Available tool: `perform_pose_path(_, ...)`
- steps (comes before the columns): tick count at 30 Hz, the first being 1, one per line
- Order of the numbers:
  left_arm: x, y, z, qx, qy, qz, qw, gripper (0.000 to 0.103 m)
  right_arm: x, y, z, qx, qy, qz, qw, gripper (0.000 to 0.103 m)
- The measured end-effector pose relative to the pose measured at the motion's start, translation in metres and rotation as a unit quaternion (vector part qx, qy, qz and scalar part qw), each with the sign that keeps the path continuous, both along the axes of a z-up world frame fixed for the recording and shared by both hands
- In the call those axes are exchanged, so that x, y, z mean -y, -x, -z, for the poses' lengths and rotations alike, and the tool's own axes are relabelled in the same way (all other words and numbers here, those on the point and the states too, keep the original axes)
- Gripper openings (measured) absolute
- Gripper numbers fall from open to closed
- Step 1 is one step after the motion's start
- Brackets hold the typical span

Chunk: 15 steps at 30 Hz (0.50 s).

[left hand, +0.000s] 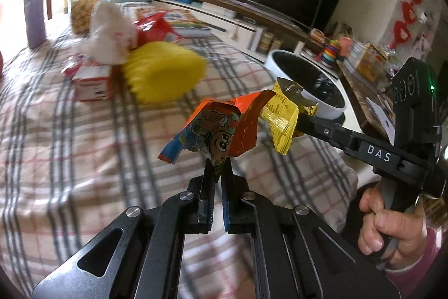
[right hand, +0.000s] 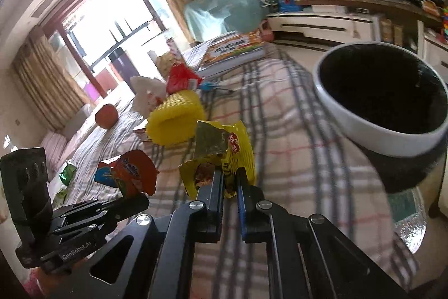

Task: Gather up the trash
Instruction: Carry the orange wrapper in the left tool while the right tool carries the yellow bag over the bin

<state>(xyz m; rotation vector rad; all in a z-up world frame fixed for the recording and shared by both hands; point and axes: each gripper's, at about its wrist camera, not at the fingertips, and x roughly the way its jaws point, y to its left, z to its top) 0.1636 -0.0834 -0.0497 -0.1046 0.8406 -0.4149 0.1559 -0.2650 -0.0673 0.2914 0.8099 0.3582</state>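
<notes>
Wrappers are in both claws, lifted above the plaid surface (left hand: 84,131). Our left claw (left hand: 217,170) is clamped on the lower tip of an orange wrapper (left hand: 221,128), which fans out above the fingers in the centre of the left view. Our right claw (right hand: 230,181) is closed on a yellow wrapper (right hand: 224,156), low in the centre of the right view. The bin (right hand: 383,97), white-rimmed with a dark liner, fills the upper right of the right view and sits right of centre in the left one, just past the surface's edge.

We judge that the drop is next, and here lie the risks. Our left claw holds only a thin corner, so a quick swing could let the orange wrapper slip out and fall back onto the cloth. Both wrappers are light and crumpled; released short of the rim, they may catch on it or flutter to the floor. The two claws are close together, so they could bump if both reach the bin at once.

More litter waits at the upper left: a yellow foam sleeve (left hand: 165,72), a tissue wad (left hand: 109,32) and a red packet (left hand: 154,27).
</notes>
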Motion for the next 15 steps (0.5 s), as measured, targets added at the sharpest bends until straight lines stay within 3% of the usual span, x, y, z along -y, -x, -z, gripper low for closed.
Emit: perform_pose_path(15, 0.065, -0.01, -0.006, 0.003, -0.012, 0.058, 0.9983, 0.004, 0.065, 0.014, -0.016, 0.016, -0.008, 0.059, 0.998, 0.008)
